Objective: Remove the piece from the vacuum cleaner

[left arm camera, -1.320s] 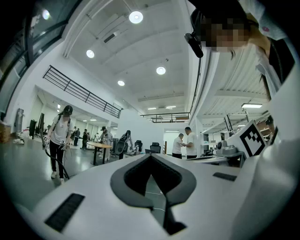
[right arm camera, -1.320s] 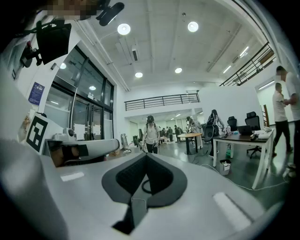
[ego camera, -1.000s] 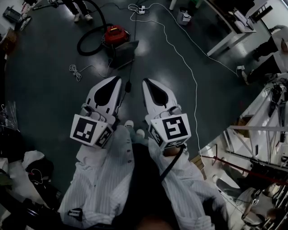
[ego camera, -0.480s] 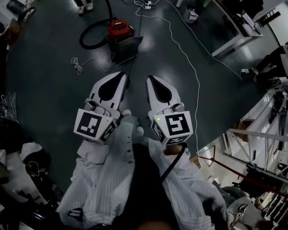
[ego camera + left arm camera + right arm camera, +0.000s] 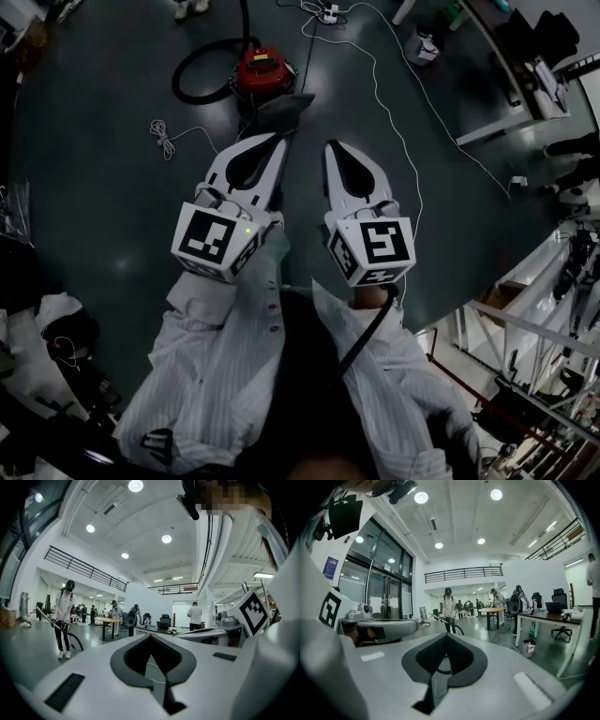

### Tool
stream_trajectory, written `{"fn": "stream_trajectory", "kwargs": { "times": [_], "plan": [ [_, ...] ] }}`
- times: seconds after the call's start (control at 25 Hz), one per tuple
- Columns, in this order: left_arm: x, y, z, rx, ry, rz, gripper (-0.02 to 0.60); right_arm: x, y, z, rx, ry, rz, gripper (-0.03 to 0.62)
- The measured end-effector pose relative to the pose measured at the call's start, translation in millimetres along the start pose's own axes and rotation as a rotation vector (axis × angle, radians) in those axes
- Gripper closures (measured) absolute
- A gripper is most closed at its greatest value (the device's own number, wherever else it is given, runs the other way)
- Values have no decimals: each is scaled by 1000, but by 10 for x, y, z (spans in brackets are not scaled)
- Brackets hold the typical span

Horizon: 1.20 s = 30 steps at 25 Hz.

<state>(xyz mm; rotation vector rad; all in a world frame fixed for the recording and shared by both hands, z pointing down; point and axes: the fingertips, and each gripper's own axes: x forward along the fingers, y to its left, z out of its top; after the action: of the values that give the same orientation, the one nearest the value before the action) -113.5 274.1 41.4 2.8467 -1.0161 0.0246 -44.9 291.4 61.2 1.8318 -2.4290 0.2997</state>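
Observation:
A red vacuum cleaner (image 5: pixel 262 70) stands on the dark floor at the top of the head view, with a black hose (image 5: pixel 199 82) looped to its left. A grey flat piece (image 5: pixel 284 107) lies against its near side. My left gripper (image 5: pixel 277 141) is shut and empty, its tip just short of that piece in the picture. Beside it my right gripper (image 5: pixel 333 148) is shut with nothing in it. In the left gripper view the jaws of the left gripper (image 5: pixel 151 637) meet; in the right gripper view the right gripper (image 5: pixel 446 635) looks the same.
A white cable (image 5: pixel 386 108) snakes across the floor right of the vacuum cleaner, and a coiled cord (image 5: pixel 164 138) lies to its left. A white table (image 5: pixel 525 89) stands at the far right. A person (image 5: pixel 63 620) holds a hose further off, near desks.
Both grippers have moved forward together toward the vacuum cleaner, and their tips now lie close to the grey piece. Both stay shut.

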Motion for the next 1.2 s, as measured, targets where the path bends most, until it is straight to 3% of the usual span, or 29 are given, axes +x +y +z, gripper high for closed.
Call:
{"fn": "stream_trajectory", "kwargs": {
  "times": [0.44, 0.56, 0.72, 1.0, 1.2],
  "plan": [
    [1424, 1128, -219, -1, 111, 72, 581, 1710, -968, 224, -3, 65, 55, 597],
    [1808, 1470, -332, -20, 143, 141, 581, 2199, -1261, 154, 10, 96, 98, 598],
    [2264, 1912, -425, -67, 139, 271, 581, 2854, -1549, 72, -2, 154, 220, 599],
    [2869, 2331, -661, -123, 159, 446, 581, 3633, -2044, 16, -51, 241, 395, 597],
    [3120, 2505, -1173, -138, 236, 483, 581, 4071, -2315, -315, -71, 299, 454, 597]
  ]
}}
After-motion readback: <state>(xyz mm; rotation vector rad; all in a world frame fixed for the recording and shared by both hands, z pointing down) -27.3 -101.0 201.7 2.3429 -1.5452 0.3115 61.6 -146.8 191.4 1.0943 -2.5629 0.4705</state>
